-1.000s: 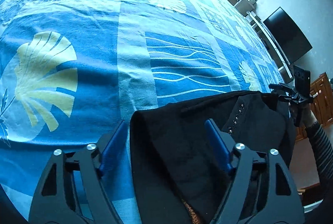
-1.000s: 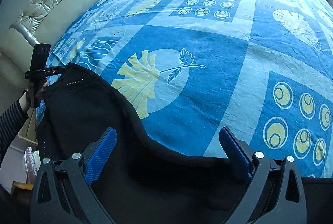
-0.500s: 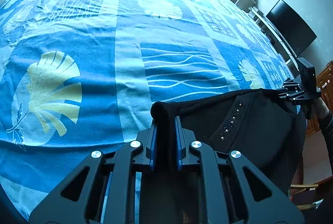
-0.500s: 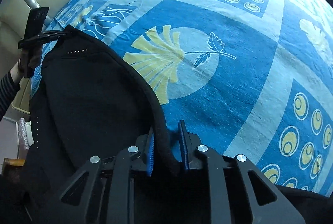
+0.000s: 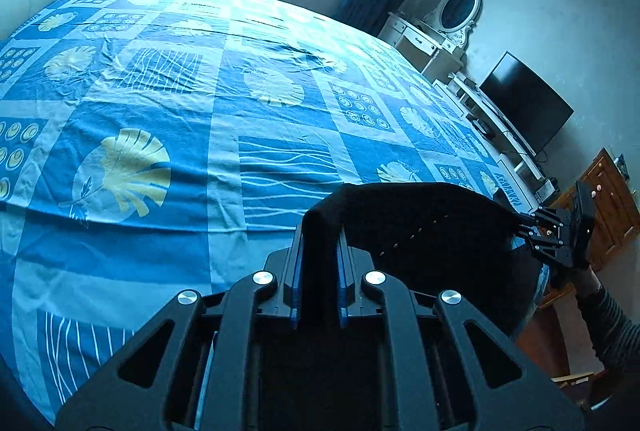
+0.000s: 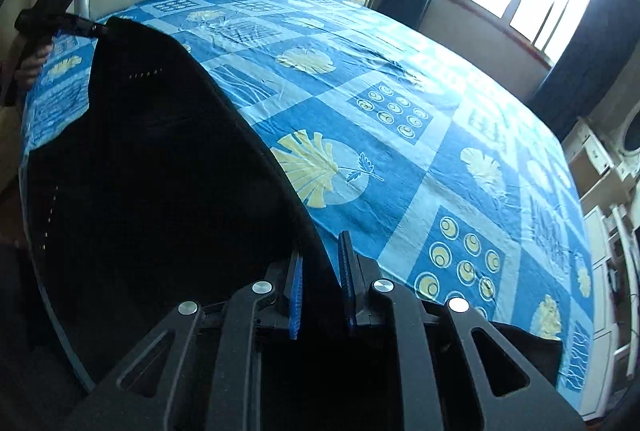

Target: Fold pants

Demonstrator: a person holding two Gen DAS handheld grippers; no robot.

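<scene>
Blue patterned bedspread [image 5: 168, 103] fills the view; left gripper [image 5: 319, 231] and right gripper [image 6: 320, 251] each clamp the black pants [image 6: 152, 159], whose edge, running toward ten o'clock, could slip free if tugged.

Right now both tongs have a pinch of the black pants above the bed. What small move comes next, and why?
Probably carry both corners forward over the bedspread together, keeping the edge taut. The left tongs and right tongs each clamp the black pants, whose top edge stretches between them while the rest hangs by the bed's near side. Ahead, the sheet looks bare enough for spreading them flat.
</scene>
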